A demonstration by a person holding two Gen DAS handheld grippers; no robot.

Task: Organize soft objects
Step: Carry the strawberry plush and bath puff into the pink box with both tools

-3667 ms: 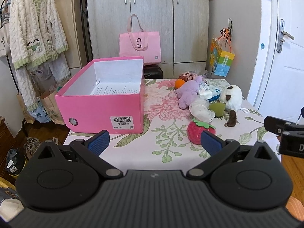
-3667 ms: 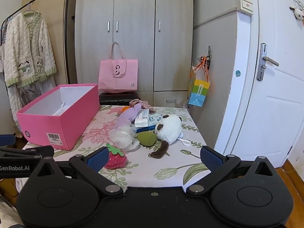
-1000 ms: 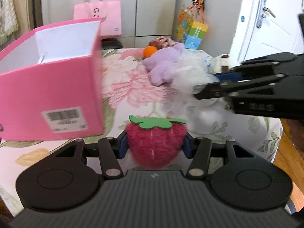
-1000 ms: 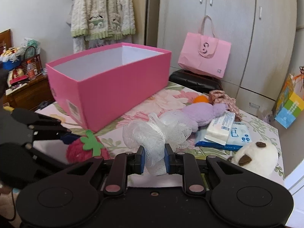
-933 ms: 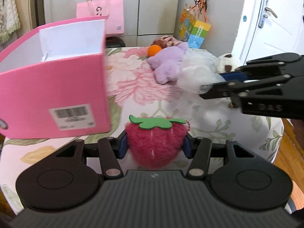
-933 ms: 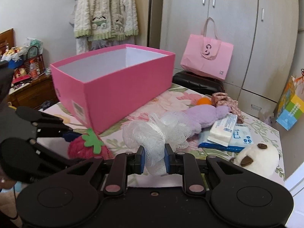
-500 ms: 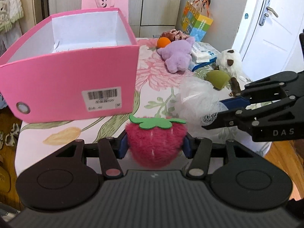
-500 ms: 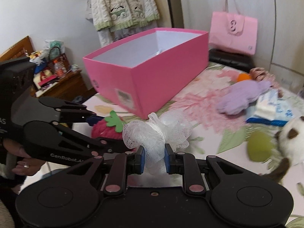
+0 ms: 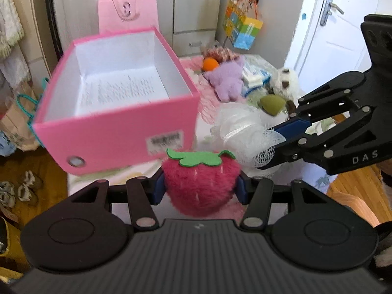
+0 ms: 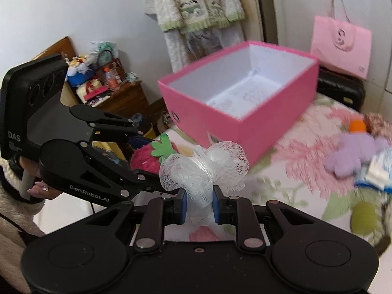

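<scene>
Closest in, the left gripper (image 9: 199, 188) is clamped on the plush strawberry (image 9: 199, 183), blue pads pressing into its furry sides, green felt leaf on top. Right alongside, the right gripper (image 10: 198, 204) is pinched tight on the white mesh bath pouf (image 10: 203, 169), squeezing its lower part while the netting billows above the fingers. The two loads sit just beside each other, both held up off the floral tablecloth (image 10: 294, 171). A hand (image 10: 39, 188) with a fuzzy cuff grips the left tool's handle at the edge of the right wrist view.

Just past the toys stands the pink box (image 9: 117, 134), open-topped, white inside, a printed sheet lying on its floor, a barcode label on the near wall. Nothing else can be seen in it.

Further across the table wait the green sponge (image 9: 272, 105), the purple plush (image 9: 227, 82), an orange ball (image 9: 210, 63) and a white stuffed animal (image 9: 285, 80), clustered together. Behind everything, a pink tote bag (image 9: 127, 12) leans against the wardrobe.
</scene>
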